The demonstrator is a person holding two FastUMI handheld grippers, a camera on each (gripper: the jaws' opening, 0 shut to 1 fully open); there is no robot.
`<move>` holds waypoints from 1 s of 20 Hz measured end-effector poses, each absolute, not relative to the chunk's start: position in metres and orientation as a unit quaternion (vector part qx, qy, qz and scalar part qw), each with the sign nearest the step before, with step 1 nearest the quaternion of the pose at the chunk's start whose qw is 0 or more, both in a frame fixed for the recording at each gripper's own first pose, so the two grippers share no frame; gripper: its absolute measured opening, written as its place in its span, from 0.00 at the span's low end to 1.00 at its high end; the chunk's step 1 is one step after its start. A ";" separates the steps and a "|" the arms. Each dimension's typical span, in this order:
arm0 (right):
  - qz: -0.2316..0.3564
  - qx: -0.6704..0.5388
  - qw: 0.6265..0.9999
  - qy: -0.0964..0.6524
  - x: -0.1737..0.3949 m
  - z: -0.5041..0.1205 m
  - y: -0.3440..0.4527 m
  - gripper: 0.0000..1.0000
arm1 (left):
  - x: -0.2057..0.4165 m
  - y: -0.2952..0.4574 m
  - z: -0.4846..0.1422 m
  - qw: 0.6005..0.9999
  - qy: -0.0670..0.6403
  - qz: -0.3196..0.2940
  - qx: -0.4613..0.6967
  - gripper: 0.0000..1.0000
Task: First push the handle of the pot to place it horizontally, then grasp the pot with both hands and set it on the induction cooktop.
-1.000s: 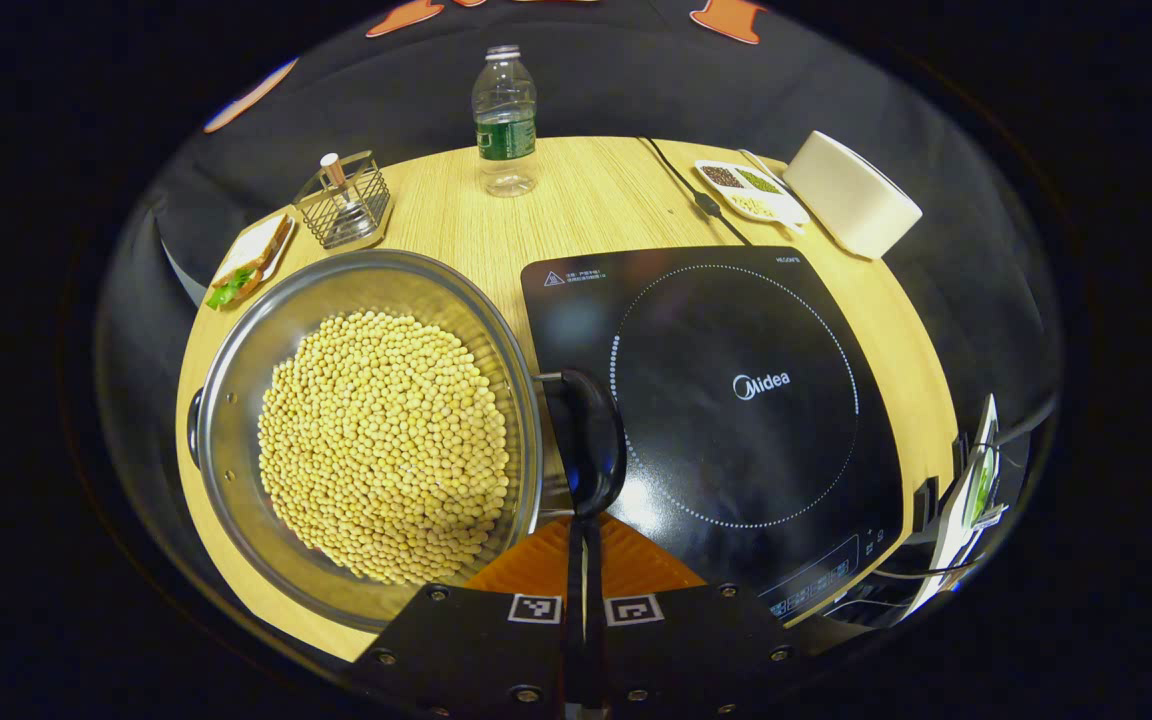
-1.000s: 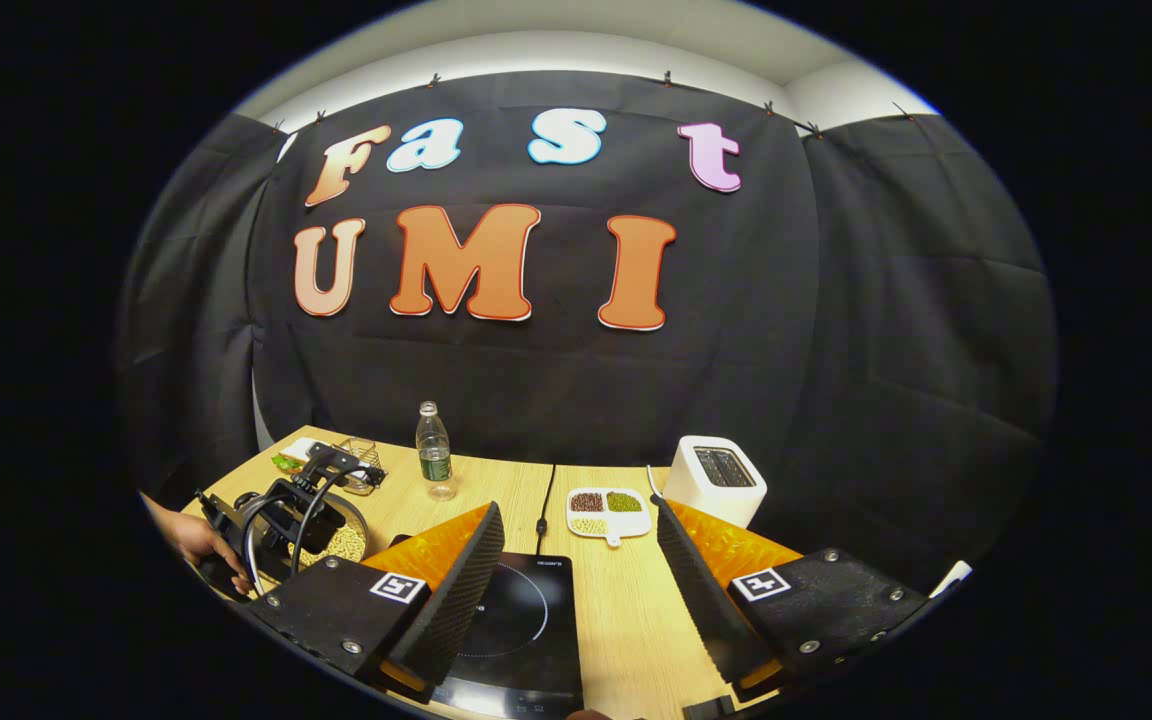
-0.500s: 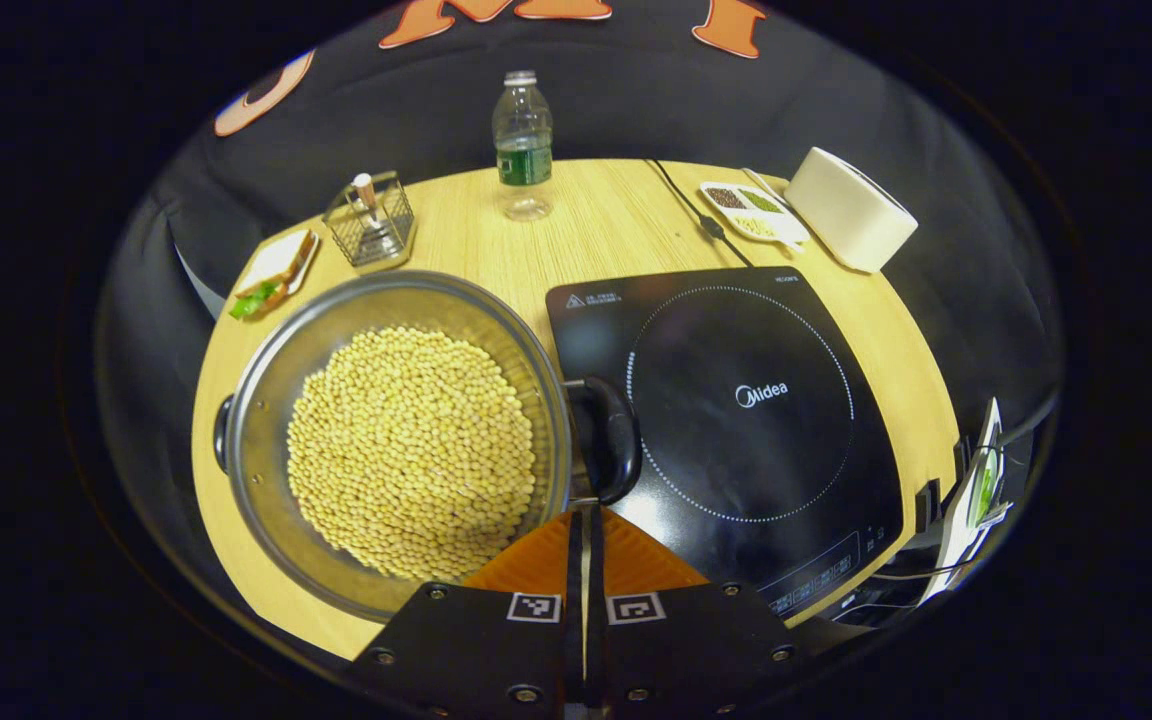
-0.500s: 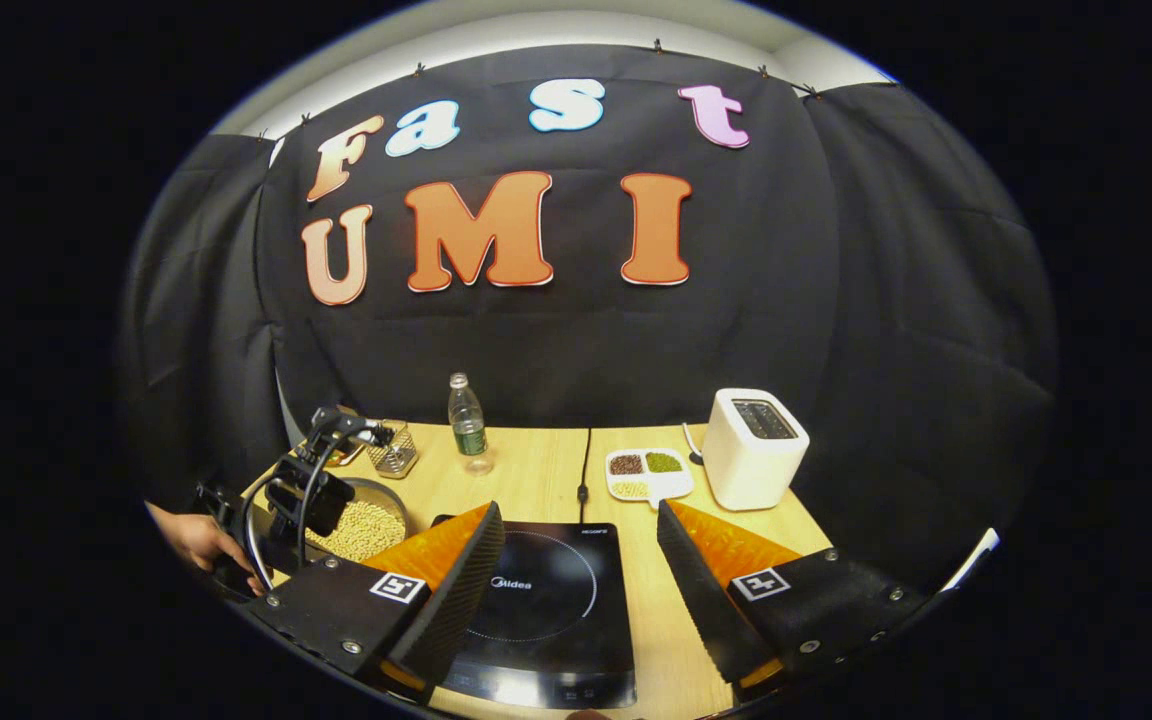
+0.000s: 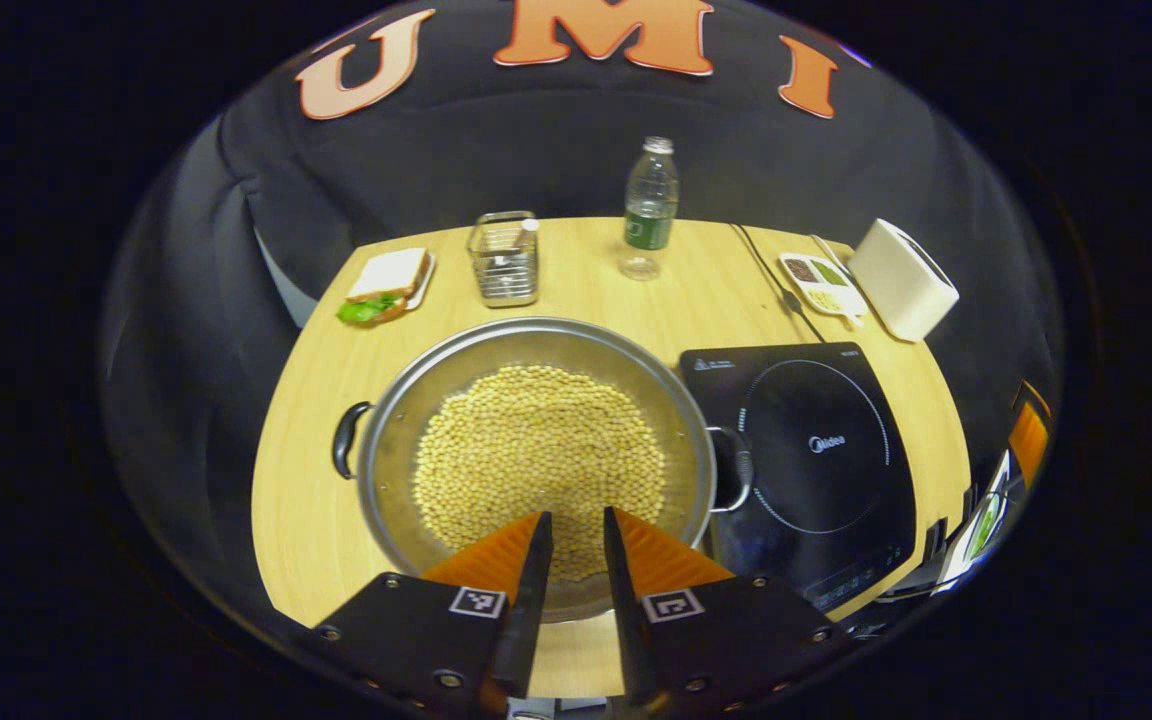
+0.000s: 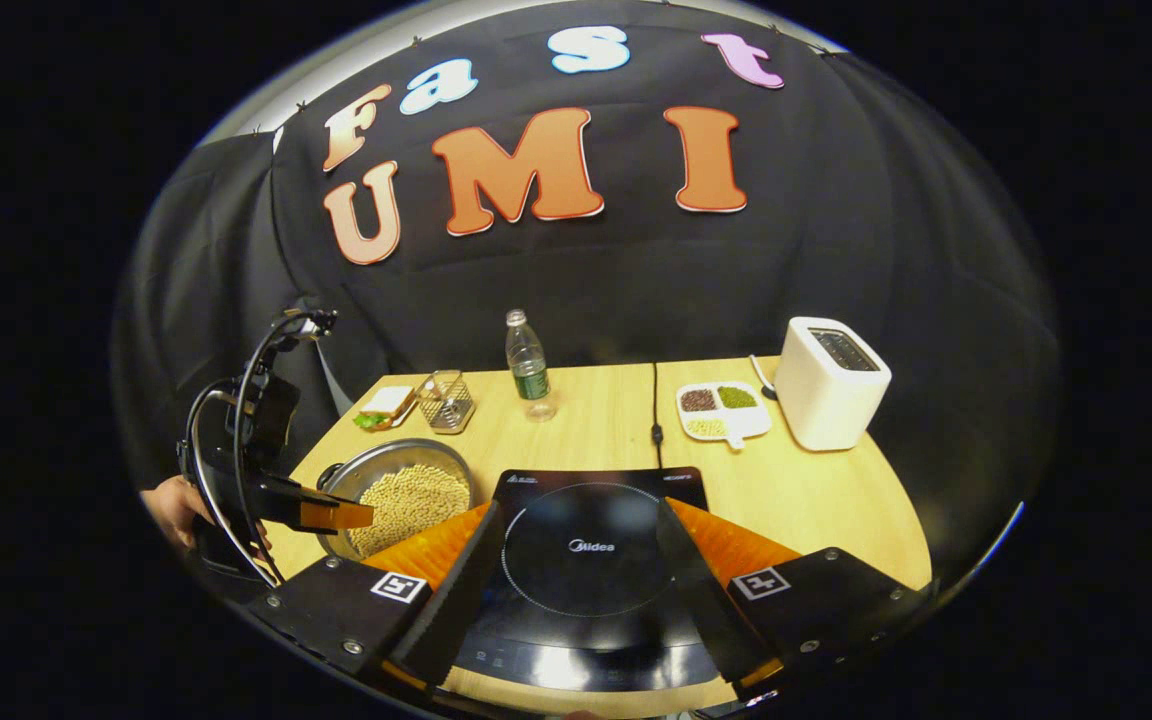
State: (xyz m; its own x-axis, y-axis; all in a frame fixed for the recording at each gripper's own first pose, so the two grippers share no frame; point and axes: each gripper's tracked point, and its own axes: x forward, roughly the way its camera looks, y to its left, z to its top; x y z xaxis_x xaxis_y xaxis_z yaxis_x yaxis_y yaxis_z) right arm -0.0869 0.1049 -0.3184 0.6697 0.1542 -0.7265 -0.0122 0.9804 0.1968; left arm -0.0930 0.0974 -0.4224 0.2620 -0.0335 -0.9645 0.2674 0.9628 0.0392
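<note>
Wire basket (image 5: 504, 258) at the bench's (image 5: 306, 400) far left holds a small bottle. Pot (image 5: 391, 450), full of pale beans (image 5: 536, 460), sits beside the induction cooktop (image 5: 816, 450). My left gripper (image 5: 572, 530) fingers slightly parted over its near rim, pinching nothing. Divided tray (image 6: 723, 410) holds dark, green, pale grains. Right gripper (image 6: 576, 545) fingers spread wide above the cooktop.

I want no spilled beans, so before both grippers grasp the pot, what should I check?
1. Pot handles lie side to side: ok.
2. Left gripper open, holding nothing: ok.
3. Right gripper open: ok.
4. Induction cooktop top bare: ok.
5. Right handle free of the cooktop edge: cannot tell.
6. Grippers lined up on the handles: not ok; the left hangs over the beans, the right over the cooktop.
</note>
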 end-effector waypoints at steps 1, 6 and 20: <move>0.051 0.090 0.906 0.410 -0.086 -0.322 0.114 0.95 | -0.091 0.109 -0.421 0.790 0.600 -0.086 0.093 0.51; 0.076 0.094 0.891 0.438 -0.084 -0.337 0.154 0.94 | -0.072 0.170 -0.413 0.801 0.589 -0.045 0.099 0.86; 0.101 0.109 0.827 0.542 -0.091 -0.397 0.245 0.95 | -0.035 0.248 -0.425 0.811 0.575 -0.072 0.086 0.89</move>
State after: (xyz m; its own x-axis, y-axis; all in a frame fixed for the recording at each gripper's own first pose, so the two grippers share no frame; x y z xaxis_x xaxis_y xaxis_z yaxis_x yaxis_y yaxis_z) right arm -0.0905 0.2454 -0.3969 0.3932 0.2849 -0.8742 -0.0479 0.9558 0.2900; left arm -0.0346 0.2480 -0.4246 0.3290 -0.0176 -0.9441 0.2151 0.9749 0.0568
